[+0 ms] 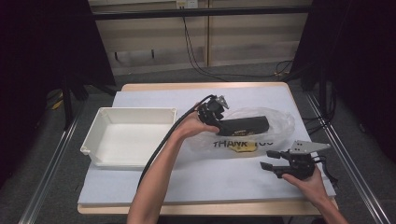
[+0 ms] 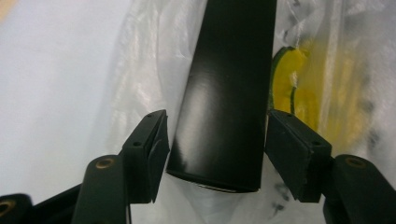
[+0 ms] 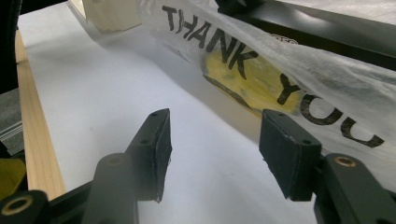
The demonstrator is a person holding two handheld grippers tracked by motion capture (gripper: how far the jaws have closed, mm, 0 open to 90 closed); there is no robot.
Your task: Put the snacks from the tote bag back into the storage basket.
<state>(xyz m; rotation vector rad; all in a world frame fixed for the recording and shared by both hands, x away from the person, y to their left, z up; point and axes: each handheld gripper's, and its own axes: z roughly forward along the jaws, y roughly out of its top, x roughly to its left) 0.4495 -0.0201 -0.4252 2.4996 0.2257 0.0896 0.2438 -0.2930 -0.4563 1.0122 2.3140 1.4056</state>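
we look down on the table (image 1: 196, 186), its pale sheet bare along the near edge. at the left sits the white bin (image 1: 100, 128), open and with nothing in it. just right of the bin lies the clear bag (image 1: 280, 122), printed thank you over a yellow patch, and it rests flat on the sheet. lying across the bag, pointing right, is the long black box (image 1: 245, 125), its near end toward the bin.

our left gripper (image 1: 212, 112) is down at that near end. from its own view the jaws stand on either side of the box (image 2: 229, 93), close against its flanks, though we see slim gaps at both pads, so we cannot tell whether it is gripped or just bracketed.

our right gripper (image 1: 271, 159) hovers low over the sheet near the front right corner, well apart from the box, just short of the bag's near edge. its jaws are spread wide with nothing between them, and the bag's lettering (image 3: 280, 88) runs across ahead of them.
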